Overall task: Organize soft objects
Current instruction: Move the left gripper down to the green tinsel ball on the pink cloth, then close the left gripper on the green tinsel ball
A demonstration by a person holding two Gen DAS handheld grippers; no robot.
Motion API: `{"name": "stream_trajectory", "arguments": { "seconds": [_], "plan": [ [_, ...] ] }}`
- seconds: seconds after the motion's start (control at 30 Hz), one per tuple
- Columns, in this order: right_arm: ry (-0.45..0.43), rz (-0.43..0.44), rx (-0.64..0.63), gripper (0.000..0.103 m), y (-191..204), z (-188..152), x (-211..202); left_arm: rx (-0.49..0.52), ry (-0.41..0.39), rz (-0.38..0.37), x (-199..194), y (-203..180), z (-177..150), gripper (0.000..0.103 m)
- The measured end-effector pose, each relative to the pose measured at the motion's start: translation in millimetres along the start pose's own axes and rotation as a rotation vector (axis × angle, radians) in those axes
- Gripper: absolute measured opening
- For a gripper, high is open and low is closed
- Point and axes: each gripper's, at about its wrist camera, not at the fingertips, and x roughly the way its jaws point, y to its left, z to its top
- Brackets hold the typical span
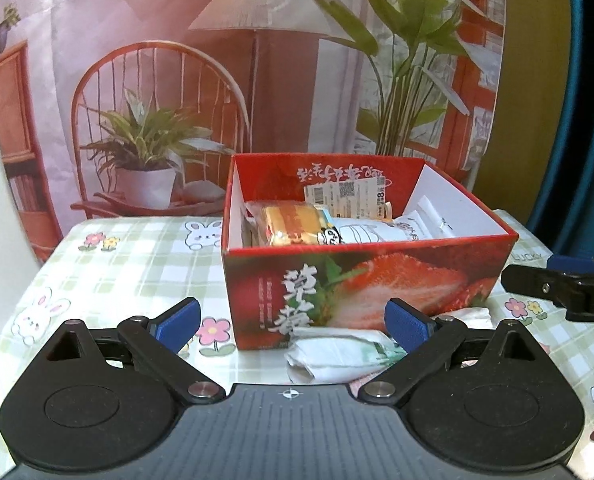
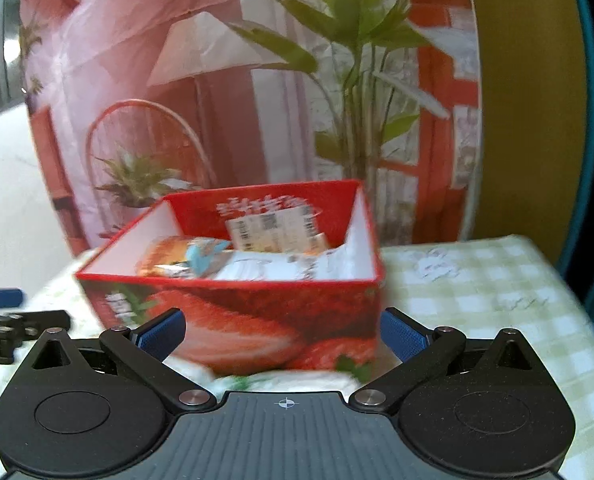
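We have the left gripper (image 1: 293, 322) spread wide, nothing between its blue pads (image 1: 179, 320), hovering low over the checked tablecloth (image 1: 109, 276) in front of the red strawberry box (image 1: 361, 280). A white soft packet (image 1: 337, 354) lies on the cloth just in front of the box, touching its front wall, near the right pad. Inside the box we see an orange-yellow snack pack (image 1: 293, 226) at left, a white pouch (image 1: 373, 232) beside it, and a barcode label (image 1: 349, 196) against the back wall. Our right gripper (image 2: 283, 334) is also wide apart and empty, facing the same box; that view is motion-blurred. The printed backdrop (image 1: 217, 80) with lamp and plants hangs behind the table.
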Motion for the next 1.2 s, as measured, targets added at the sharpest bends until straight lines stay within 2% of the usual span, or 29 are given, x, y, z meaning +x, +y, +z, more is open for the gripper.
{"name": "stream_trajectory", "arguments": {
  "seconds": [0.07, 0.33, 0.5, 0.77, 1.03, 1.13, 1.2],
  "plan": [
    [0.007, 0.026, 0.010, 0.103, 2, -5, -3, -0.014, -0.003, -0.006, -3, 0, -6, 0.099],
    [0.004, -0.005, -0.027, 0.103, 12, -21, -16, -0.050, -0.008, -0.036, -20, 4, -25, 0.099],
    [0.042, -0.004, -0.046, 0.103, 14, -38, -22, -0.059, -0.005, -0.046, -28, 6, -36, 0.099],
    [0.118, -0.006, -0.048, 0.103, 18, -64, -25, -0.020, 0.032, -0.092, -30, -7, -55, 0.096],
    [0.122, -0.017, -0.083, 0.103, 22, -74, -26, -0.027, 0.040, -0.141, -28, -8, -58, 0.085],
    [0.123, 0.006, -0.092, 0.102, 20, -75, -24, -0.028, 0.064, -0.170, -21, -11, -57, 0.074],
    [0.123, 0.024, -0.095, 0.094, 19, -76, -22, -0.029, 0.083, -0.192, -15, -13, -56, 0.064]
  ]
}}
